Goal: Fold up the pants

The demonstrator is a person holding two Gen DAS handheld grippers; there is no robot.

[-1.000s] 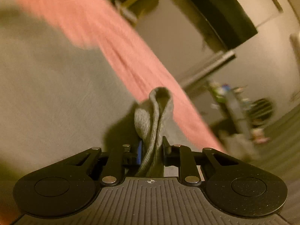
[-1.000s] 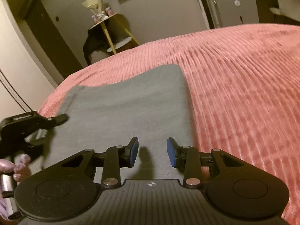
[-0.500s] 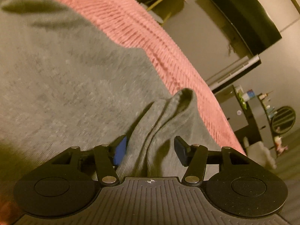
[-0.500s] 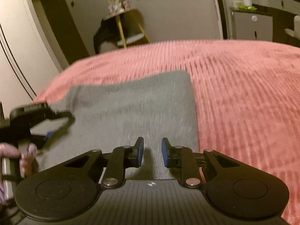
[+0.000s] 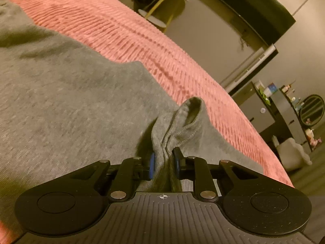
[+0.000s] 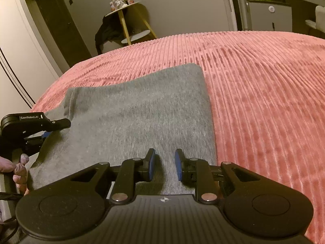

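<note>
A: Grey pants (image 6: 138,109) lie on the pink bedspread (image 6: 264,93), already doubled into a flat rectangle. So some folding looks done?

B: I judge yes, but not finished. The left claw (image 5: 164,162) is closing on a bunched hem (image 5: 182,122) at the near edge, and its pads press the cloth. In the right view this claw (image 6: 36,122) sits at 9 o'clock, with fingers (image 6: 20,166) of the person below it.

A: And the right claw (image 6: 165,163)?

B: Its jaws stand a little apart above the near edge at 6 o'clock. Whether they pinch the fabric, I cannot tell.

A: What is left?

B: Probably one more fold toward 12 o'clock, then smoothing.

A: Any obstacles?

B: None on the bed. A yellow stool (image 6: 130,20) at 11 o'clock and a cabinet (image 6: 268,14) at 1 o'clock are well apart.
</note>
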